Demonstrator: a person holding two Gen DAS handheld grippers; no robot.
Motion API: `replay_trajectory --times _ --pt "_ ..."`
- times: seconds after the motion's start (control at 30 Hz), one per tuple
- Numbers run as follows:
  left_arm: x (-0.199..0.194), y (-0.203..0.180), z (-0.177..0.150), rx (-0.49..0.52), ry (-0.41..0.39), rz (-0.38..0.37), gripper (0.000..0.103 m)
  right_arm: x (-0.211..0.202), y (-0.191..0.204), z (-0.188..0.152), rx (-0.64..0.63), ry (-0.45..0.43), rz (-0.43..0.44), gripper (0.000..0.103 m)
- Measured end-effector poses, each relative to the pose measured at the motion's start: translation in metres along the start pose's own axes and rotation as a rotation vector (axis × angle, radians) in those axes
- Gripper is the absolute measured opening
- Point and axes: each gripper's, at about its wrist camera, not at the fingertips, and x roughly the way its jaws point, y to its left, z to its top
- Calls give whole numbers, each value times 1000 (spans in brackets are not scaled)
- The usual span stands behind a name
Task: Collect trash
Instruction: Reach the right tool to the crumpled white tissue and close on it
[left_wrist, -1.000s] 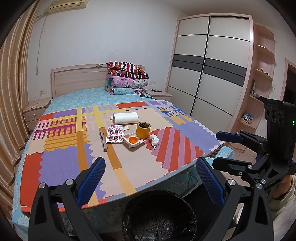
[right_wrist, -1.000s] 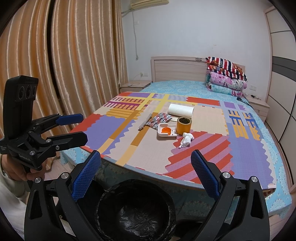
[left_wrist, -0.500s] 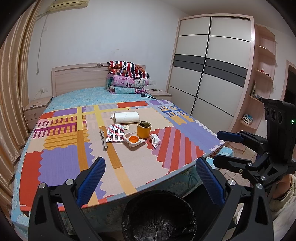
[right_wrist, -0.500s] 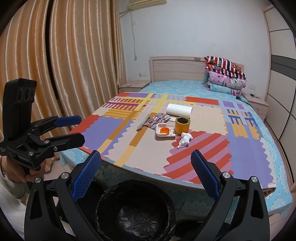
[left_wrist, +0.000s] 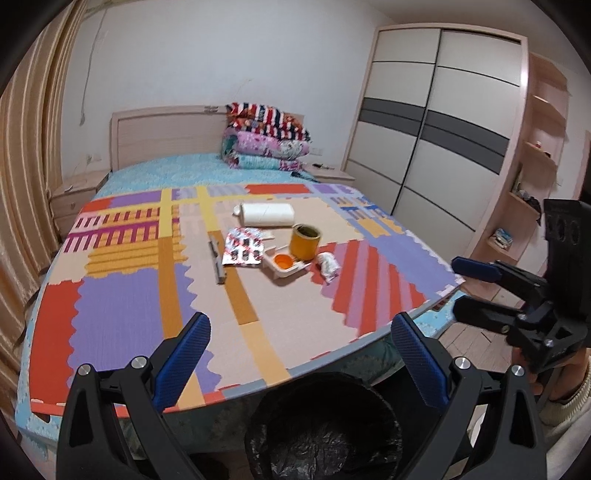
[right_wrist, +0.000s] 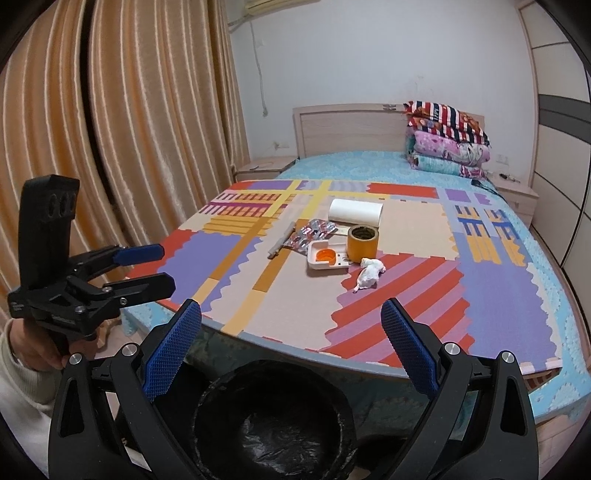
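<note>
On the patchwork foam mat (left_wrist: 129, 314) covering the bed lie a crumpled white tissue (left_wrist: 328, 263) (right_wrist: 369, 275), a white tray with an orange cap (left_wrist: 284, 264) (right_wrist: 327, 257), a yellow tape roll (left_wrist: 304, 242) (right_wrist: 362, 244), foil blister packs (left_wrist: 243, 251) (right_wrist: 310, 236), a paper towel roll (left_wrist: 266, 214) (right_wrist: 355, 213) and a grey stick (left_wrist: 218, 260). A black-lined bin (left_wrist: 325, 424) (right_wrist: 273, 417) stands on the floor at the bed's foot. My left gripper (left_wrist: 301, 343) (right_wrist: 162, 267) and right gripper (right_wrist: 291, 332) (left_wrist: 476, 291) hover above the bin, both open and holding nothing.
Orange curtains (right_wrist: 110, 129) hang to the left of the bed. A wardrobe (left_wrist: 424, 147) and open shelves (left_wrist: 535, 166) stand on its right. Folded quilts (left_wrist: 266, 140) are stacked by the headboard. A person's hand and pale sleeve (right_wrist: 26, 369) hold the left gripper.
Both views have shifted a little toward the bed, so the items on the mat look slightly nearer. Both grippers remain open and nothing on the mat has moved.
</note>
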Motion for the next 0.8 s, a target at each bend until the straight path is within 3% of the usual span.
replay_trajectory --times 0.43,0.5,0.6,0.7,0.8 --pt "52 48 18 -82 67 63 95 51 -35 15 33 29 -65 98" --pt "60 54 21 -88 75 75 95 56 -37 15 37 37 -68 90" --pt "71 61 26 -82 85 85 95 70 -46 16 48 60 -77 88" --pt "82 66 30 -79 106 103 95 85 -55 17 65 86 -96 75" --pt "94 73 34 -99 118 111 95 99 -65 20 99 109 -85 69"
